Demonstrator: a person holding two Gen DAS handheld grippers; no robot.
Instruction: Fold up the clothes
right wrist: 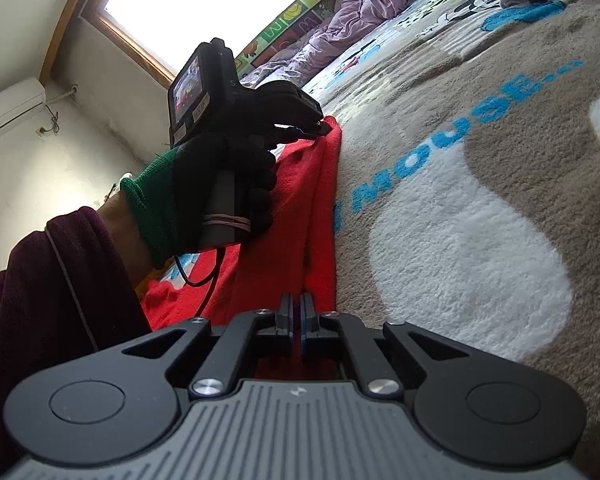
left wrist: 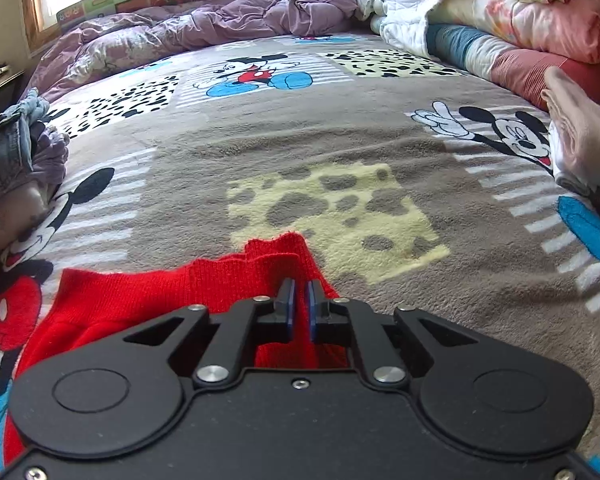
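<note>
A red knitted garment [left wrist: 140, 300] lies folded at the near edge of the cartoon-mouse blanket [left wrist: 340, 140]. My left gripper [left wrist: 299, 296] is shut on its far corner, and red knit shows between the blue pads. The right wrist view shows the same garment [right wrist: 300, 200] stretched along the blanket [right wrist: 480, 240], with the left gripper [right wrist: 323, 126] pinching the far end. A hand in a black and green glove [right wrist: 220, 184] holds that tool. My right gripper [right wrist: 298, 304] is shut on the garment's near end.
A rumpled purple duvet [left wrist: 260, 12] lies along the far side of the bed. Stacked quilts and pillows [left wrist: 520, 20] fill the far right. A denim garment [left wrist: 8, 140] sits at the left edge and a pale cloth [left wrist: 580, 148] at the right.
</note>
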